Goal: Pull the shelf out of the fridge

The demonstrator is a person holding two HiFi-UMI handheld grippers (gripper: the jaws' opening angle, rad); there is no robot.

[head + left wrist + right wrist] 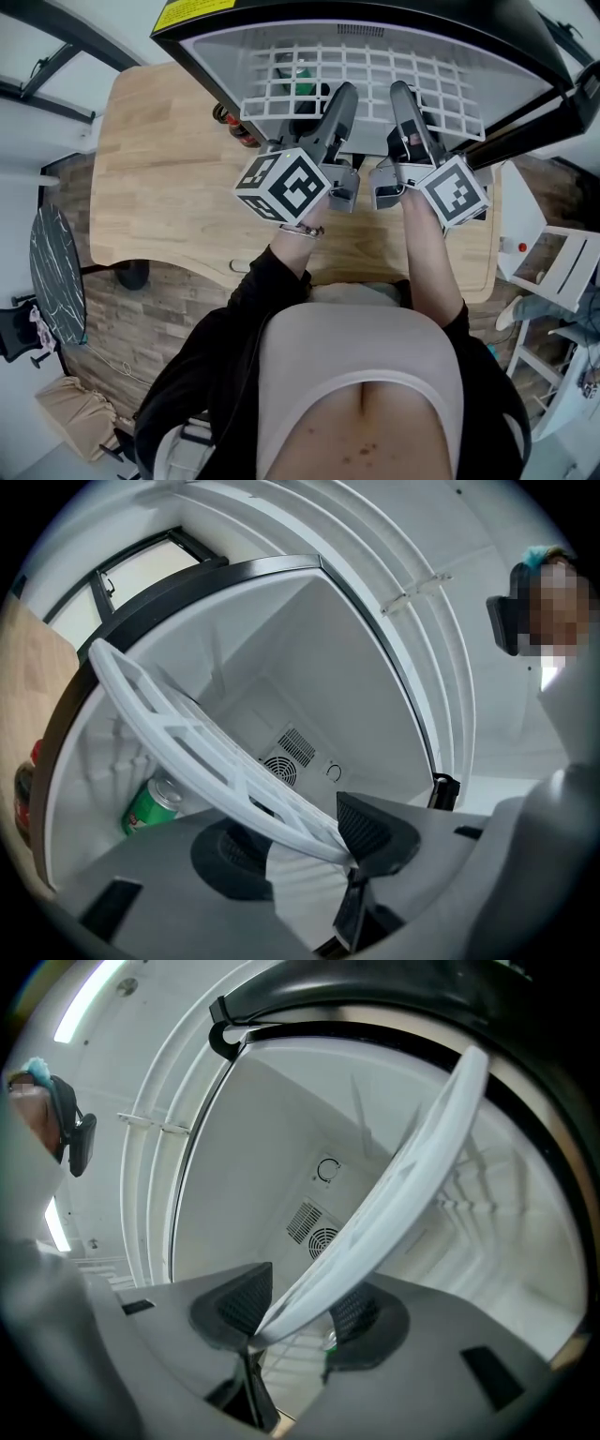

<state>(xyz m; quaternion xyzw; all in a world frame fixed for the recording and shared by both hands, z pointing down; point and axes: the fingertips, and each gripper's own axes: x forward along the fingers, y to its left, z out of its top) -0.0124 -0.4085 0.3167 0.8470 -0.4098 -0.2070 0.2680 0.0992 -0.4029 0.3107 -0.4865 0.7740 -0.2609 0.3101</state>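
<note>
The left claw (300,841) and right claw (295,1309) are each clamping the white plastic grid shelf (375,80), which is jutting from the smooth-walled fridge (309,11) holding a green can (148,806).

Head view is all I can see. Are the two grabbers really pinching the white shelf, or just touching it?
Observer: The left gripper view shows the left gripper closed on the rim of the shelf.
Operator: And the other one?
Observer: The right gripper pinches the rim too, as its own view shows.
Operator: What's the green thing under the holes?
Observer: A green can, inside the fridge below the shelf.
</note>
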